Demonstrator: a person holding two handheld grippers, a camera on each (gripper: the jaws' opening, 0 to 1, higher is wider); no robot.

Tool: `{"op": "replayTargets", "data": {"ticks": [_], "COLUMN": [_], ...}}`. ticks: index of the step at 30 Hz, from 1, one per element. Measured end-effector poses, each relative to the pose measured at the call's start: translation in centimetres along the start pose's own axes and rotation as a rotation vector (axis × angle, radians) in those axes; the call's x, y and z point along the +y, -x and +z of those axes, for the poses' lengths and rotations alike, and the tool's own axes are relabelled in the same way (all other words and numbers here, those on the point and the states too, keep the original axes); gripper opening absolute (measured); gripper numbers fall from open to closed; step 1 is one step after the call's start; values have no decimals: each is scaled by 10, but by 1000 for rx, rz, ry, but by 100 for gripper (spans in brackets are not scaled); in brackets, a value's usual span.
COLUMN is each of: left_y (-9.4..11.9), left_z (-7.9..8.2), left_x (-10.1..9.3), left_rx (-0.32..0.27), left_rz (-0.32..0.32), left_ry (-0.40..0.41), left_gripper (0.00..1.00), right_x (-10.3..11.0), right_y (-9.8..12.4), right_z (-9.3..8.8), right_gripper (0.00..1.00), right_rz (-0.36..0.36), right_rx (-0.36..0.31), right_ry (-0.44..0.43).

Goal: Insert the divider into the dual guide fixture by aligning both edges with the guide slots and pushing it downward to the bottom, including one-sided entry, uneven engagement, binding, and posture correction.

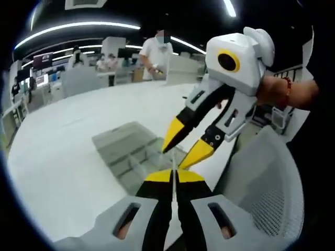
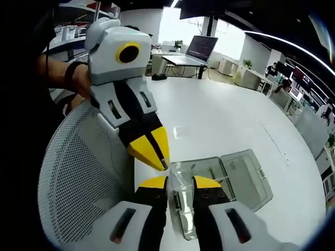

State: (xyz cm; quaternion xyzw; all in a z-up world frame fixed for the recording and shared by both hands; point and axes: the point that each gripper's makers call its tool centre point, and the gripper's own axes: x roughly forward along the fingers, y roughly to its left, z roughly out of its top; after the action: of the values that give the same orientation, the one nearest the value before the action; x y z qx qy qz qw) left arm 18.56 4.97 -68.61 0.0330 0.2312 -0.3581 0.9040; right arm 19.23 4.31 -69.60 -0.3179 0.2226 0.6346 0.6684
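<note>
The white desk (image 2: pixel 220 120) is bare and wide beyond the fixture, with open room toward its far rim; its near edge runs just beside one grey mesh chair back (image 2: pixel 78 178). One clear plastic fixture (image 2: pixel 230 180), a shallow case with its lid laid open, lies near that edge; how many guide slots it has cannot be told. One thin clear divider (image 1: pixel 172 180) stands edge-on above the fixture (image 1: pixel 131 151); in the right gripper view it shows as a sheet (image 2: pixel 177 184) rising between the near jaws. There are two tools: the left hand-held gripper (image 1: pixel 173 176) has its jaws closed to a slit, pinching the divider; the right hand-held gripper (image 1: pixel 189 144) slants down from the upper right, a hand (image 1: pixel 272 89) behind it; its jaws stand a little apart in both views, with the sheet between them, though whether they grip it cannot be told.
</note>
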Motion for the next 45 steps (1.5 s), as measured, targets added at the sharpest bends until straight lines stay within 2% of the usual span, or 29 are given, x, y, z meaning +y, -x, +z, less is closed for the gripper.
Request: {"op": "replayTargets", "data": {"ticks": [6, 14, 23, 34, 38, 45], "left_y": [-1, -2, -1, -2, -4, -5], "left_z": [-3, -4, 0, 6, 5, 5], "left_x": [-5, -7, -5, -1, 0, 1], "left_rx": [47, 57, 33, -2, -3, -19], "left_rz": [-32, -50, -42, -46, -49, -46], "left_ry": [-113, -135, -184, -172, -133, -112], "left_gripper": [0, 0, 0, 4, 5, 8], "right_x": [6, 10, 11, 15, 15, 11], "right_y": [-1, -2, 0, 6, 6, 9], "right_z": [0, -1, -1, 1, -1, 1], "right_gripper": [5, 4, 0, 0, 0, 0], "right_rz": [34, 58, 71, 110, 121, 127], "right_rx": [-2, 4, -3, 1, 18, 33], "right_ry": [33, 38, 52, 80, 62, 20]}}
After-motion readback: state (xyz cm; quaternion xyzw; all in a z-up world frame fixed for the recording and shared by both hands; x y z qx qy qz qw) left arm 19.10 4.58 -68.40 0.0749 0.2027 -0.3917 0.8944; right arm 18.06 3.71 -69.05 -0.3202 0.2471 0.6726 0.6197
